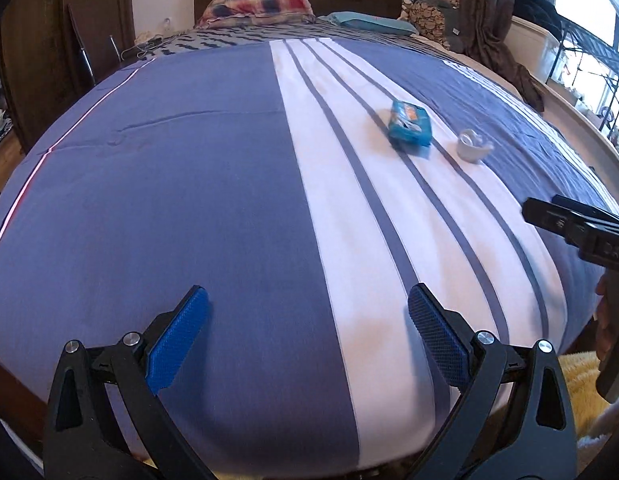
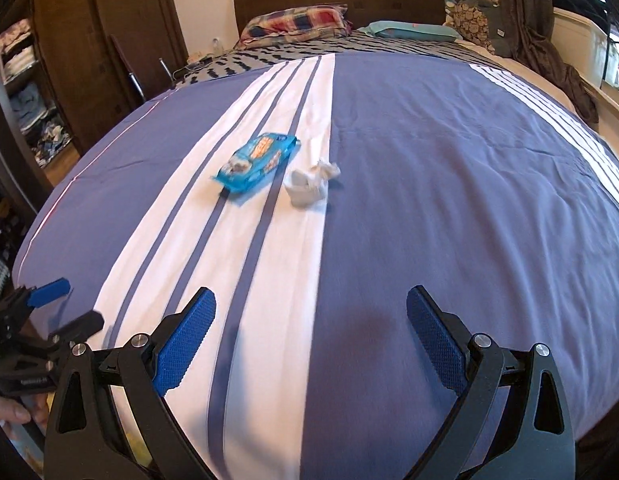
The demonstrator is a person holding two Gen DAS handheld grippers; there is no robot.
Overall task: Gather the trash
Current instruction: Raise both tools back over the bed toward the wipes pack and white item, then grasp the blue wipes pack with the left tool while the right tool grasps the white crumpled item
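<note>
Lying on the bedspread: one blue packet, one white cup.

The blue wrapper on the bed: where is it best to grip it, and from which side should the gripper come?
Probably across its short width near the middle, coming from above. The blue wrapper lies flat and long on the white stripe of the bedspread, so its narrow sides suit open jaws. The right gripper is open and faces it; the white crumpled piece lies apart on its right.
</note>
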